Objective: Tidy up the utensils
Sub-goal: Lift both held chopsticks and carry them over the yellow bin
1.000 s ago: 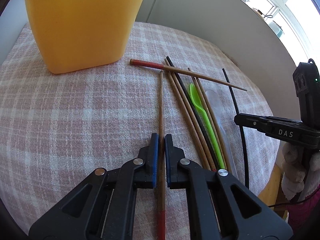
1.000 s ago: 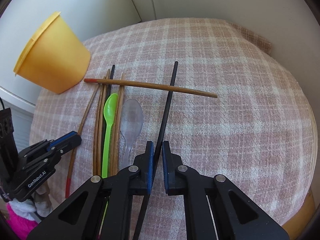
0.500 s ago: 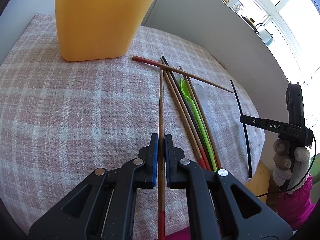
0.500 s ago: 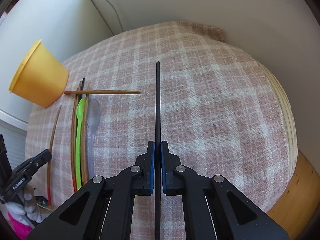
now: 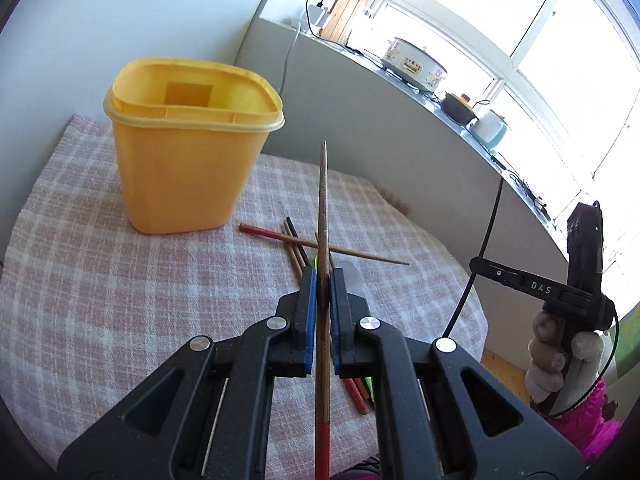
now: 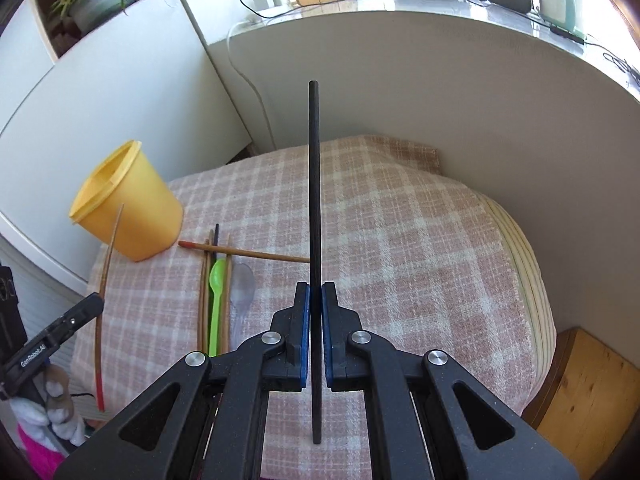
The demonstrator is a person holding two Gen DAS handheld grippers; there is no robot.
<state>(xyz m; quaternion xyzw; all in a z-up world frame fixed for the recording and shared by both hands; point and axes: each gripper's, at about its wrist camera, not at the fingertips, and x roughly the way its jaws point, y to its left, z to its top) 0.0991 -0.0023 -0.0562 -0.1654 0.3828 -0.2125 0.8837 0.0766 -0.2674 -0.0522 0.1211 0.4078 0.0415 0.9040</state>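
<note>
The yellow container (image 5: 188,160) stands upright at the far left of the checked cloth (image 5: 100,280), mouth open and apparently empty, though its floor is only partly visible. The left gripper (image 5: 323,284) is clamped tight on a wooden chopstick (image 5: 322,208) with a red butt end, gripped near mid-length, raised clear of the cloth and pointing forward to the right of the container's rim. To the right of the container, the remaining utensils lie on the cloth: a bundle of wooden chopsticks (image 6: 205,280) beside a green spoon (image 6: 217,292) and a clear spoon (image 6: 242,284), with one red-tipped chopstick (image 6: 240,253) laid crosswise over their far ends. Furthest right, the right gripper (image 6: 315,300) is closed fully on a black chopstick (image 6: 314,200), also held aloft and well apart from the container. Assessment: the step in hand is delivery of both sticks into the container. Recommended practice is one arm at a time, the left first, being nearer. The stick should be tipped toward vertical, its lower end brought inside the rim before release, and the grip opened only once the tip is below the lip, as a long stick dropped at an angle may well tip the light container or bounce out. The right gripper should stay clear until the left withdraws.
</note>
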